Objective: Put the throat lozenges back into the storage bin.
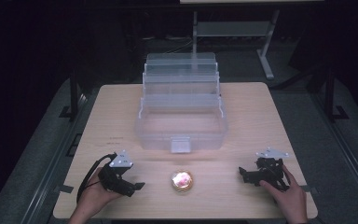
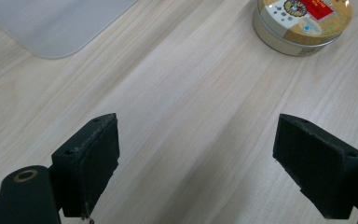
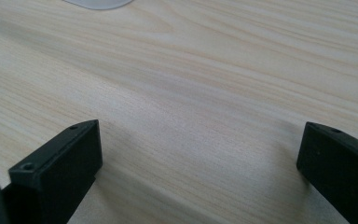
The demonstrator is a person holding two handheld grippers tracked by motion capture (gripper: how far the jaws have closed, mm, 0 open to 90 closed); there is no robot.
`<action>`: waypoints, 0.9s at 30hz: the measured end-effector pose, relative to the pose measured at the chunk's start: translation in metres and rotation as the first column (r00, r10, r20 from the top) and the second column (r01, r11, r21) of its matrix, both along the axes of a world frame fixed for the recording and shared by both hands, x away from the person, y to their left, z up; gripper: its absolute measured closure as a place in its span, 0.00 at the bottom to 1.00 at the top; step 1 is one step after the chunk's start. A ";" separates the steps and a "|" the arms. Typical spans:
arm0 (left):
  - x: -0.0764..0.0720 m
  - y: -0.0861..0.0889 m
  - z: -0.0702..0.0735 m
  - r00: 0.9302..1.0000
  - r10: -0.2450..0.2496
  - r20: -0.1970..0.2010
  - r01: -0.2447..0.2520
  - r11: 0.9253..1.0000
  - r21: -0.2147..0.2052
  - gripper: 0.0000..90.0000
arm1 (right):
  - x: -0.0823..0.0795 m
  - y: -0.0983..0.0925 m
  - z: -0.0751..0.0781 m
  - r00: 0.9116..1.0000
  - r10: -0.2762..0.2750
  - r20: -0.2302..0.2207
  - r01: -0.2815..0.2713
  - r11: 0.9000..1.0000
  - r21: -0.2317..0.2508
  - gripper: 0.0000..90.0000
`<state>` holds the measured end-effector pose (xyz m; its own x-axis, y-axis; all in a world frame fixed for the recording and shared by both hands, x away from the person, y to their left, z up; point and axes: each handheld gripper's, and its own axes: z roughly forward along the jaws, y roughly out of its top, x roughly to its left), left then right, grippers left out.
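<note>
A small round tin [image 1: 182,180] with a colourful lid sits near the table's front edge, between the two hands. In the left gripper view the tin [image 2: 302,23] lies ahead and to the right of the jaws. My left gripper [image 1: 137,186] rests left of the tin, open, with bare wood between its jaws [image 2: 196,158]. My right gripper [image 1: 242,174] rests right of the tin, open over bare wood [image 3: 198,163]. A clear plastic tiered box [image 1: 182,112] stands open at the table's middle, its latch facing the tin.
The wooden table [image 1: 261,121] has bare room on both sides of the box. A corner of the clear box [image 2: 51,23] shows at the upper left of the left gripper view. A metal stand [image 1: 233,32] is on the dark floor behind the table.
</note>
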<state>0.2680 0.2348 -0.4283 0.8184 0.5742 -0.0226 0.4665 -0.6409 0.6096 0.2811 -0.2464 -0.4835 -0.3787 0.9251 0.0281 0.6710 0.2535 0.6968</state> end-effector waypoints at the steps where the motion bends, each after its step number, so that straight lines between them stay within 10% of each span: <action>1: 0.000 -0.001 0.000 1.000 -0.004 -0.002 0.004 1.000 0.000 0.15 | 0.000 0.000 0.000 1.000 0.000 0.000 0.000 1.000 0.000 0.00; 27: 0.008 -0.029 0.012 0.995 -0.091 -0.029 0.091 0.996 0.009 0.15 | 0.000 0.000 0.000 1.000 0.000 0.000 0.000 1.000 0.000 0.00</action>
<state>0.2765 0.2054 -0.4167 0.8665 0.4975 -0.0406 0.4226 -0.6880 0.5900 0.2811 -0.2463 -0.4835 -0.3784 0.9252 0.0283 0.6712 0.2532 0.6967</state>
